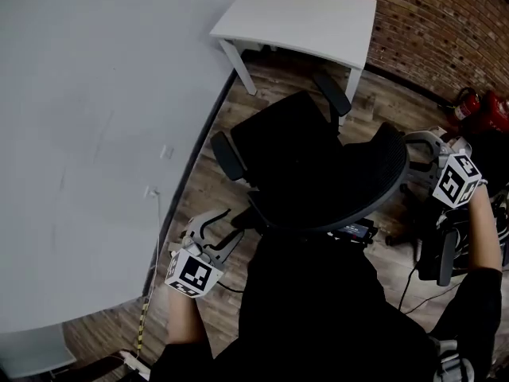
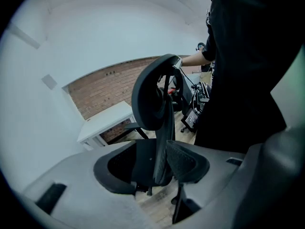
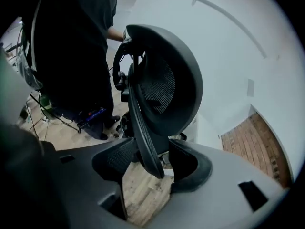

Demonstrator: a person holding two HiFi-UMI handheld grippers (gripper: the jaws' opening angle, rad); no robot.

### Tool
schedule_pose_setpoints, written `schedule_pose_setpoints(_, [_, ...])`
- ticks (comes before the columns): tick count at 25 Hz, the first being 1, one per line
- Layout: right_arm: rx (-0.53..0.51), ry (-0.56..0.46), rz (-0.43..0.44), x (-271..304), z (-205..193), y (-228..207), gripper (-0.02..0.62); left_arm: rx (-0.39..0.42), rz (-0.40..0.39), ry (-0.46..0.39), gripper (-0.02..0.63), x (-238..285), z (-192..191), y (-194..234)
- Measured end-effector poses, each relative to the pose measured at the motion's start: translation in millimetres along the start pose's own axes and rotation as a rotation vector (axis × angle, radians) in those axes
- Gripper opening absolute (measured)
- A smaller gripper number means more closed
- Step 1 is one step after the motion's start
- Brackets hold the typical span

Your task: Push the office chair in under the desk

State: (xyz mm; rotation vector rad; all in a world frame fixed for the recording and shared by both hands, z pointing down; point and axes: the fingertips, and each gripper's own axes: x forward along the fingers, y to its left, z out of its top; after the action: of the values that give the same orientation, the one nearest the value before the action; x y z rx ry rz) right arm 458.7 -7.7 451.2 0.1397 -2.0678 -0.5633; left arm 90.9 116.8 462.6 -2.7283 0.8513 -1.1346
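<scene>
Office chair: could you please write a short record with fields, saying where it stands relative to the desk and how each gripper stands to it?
chair: black office chair on the wood floor, seat towards the desk
desk: white desk, ahead of the chair; seat not yet under it
left gripper: jaws apart, one side edge of the backrest in line with the gap; contact unclear
right gripper: jaws apart around the backrest's other side edge
task state: chair not pushed in yet

Office, white desk (image 1: pixel 306 14), office chair (image 1: pixel 318 165), brick wall (image 1: pixel 433 22)
</scene>
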Motion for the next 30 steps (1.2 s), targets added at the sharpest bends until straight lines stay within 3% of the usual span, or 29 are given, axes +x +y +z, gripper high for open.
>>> schedule_pose_setpoints(5, [-0.063, 0.055, 0.095, 10, -16, 4, 0.236, 0.064, -0.030, 0.093, 0.210, 9, -9, -1])
schedule_pose_setpoints(11, [-0.064, 0.070, 0.222, 46, -22, 6, 0.236, 0.053, -0.131, 0.157, 0.245, 18, -25, -12])
schedule_pose_setpoints(21, [-0.132, 0.068, 0.265, 74, -15, 12, 0.211, 0.096, -0.204, 0.227, 0.250, 41, -29, -19])
schedule_pose_setpoints(30, [-0.194, 0.081, 0.316, 78, -23, 15, 0.160, 0.178, -0.183, 0.286, 0.249, 69, -27, -26])
